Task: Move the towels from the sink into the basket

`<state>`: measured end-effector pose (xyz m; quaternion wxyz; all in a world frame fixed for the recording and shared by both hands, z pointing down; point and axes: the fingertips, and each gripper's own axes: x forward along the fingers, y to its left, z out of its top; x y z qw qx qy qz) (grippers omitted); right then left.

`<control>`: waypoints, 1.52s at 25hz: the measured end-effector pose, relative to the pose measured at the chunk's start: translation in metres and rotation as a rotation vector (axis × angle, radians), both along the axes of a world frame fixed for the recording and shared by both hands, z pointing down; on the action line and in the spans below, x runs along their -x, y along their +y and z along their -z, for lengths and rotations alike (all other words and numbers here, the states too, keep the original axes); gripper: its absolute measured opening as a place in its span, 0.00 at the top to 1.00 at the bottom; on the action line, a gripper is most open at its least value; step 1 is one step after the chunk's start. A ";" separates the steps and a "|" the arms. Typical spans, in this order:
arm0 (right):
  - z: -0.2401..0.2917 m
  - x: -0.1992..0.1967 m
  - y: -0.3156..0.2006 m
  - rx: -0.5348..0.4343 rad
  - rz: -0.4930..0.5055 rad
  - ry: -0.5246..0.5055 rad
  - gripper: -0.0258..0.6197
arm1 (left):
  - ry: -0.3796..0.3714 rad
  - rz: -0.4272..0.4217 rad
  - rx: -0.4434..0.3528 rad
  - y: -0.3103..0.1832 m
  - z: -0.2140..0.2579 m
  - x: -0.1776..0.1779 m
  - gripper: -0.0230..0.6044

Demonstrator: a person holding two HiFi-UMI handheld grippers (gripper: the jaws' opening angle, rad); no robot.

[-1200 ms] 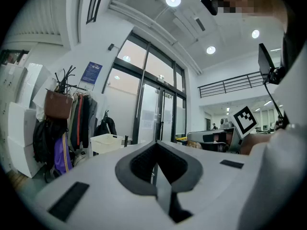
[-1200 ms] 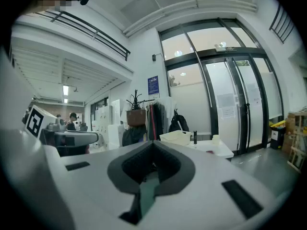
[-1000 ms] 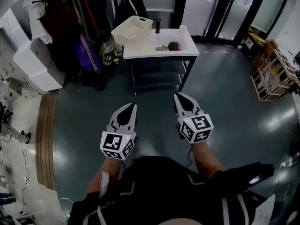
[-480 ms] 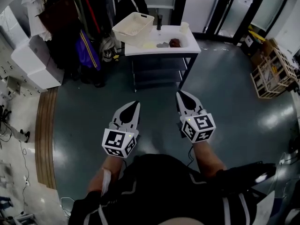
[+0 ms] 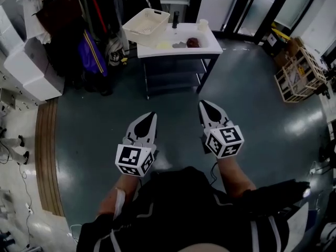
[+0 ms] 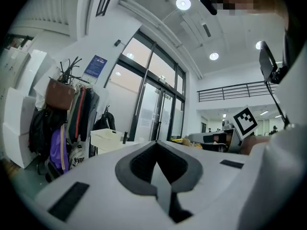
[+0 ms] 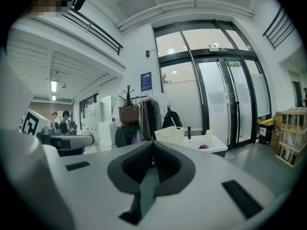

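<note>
towels (image 5: 193, 42) still in sink (image 5: 208, 46) | left tongs (image 5: 153, 114), right tongs (image 5: 201, 103) still together, empty

White, black-padded left tool (image 5: 151, 115) and right tool (image 5: 202, 104) carry marker cubes (image 5: 133, 160); the jacket (image 5: 178, 209) is black, white-striped.

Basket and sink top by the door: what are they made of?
Basket: likely moulded plastic, cream, matte, walls look perforated. Sink: white, smooth top, plastic or ceramic, can't tell from here. Frame under it: dark thin bars, probably metal.
</note>
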<state>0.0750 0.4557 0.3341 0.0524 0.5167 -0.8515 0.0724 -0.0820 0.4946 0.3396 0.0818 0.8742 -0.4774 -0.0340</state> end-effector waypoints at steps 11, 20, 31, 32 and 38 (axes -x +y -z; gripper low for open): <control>-0.004 0.009 -0.031 0.000 0.005 0.006 0.95 | -0.043 -0.013 -0.002 -0.034 -0.005 0.009 0.96; -0.008 -0.003 -0.117 0.001 0.041 -0.016 0.95 | -0.103 0.003 0.003 -0.104 -0.006 -0.010 0.96; -0.005 -0.041 -0.210 -0.010 0.101 -0.014 0.95 | -0.074 0.042 0.007 -0.196 -0.003 -0.053 0.96; -0.006 -0.046 -0.216 -0.011 0.105 -0.018 0.95 | -0.082 0.045 0.011 -0.203 -0.004 -0.058 0.96; -0.019 -0.072 -0.247 0.025 0.136 -0.037 0.95 | -0.110 0.080 0.021 -0.241 -0.006 -0.082 0.96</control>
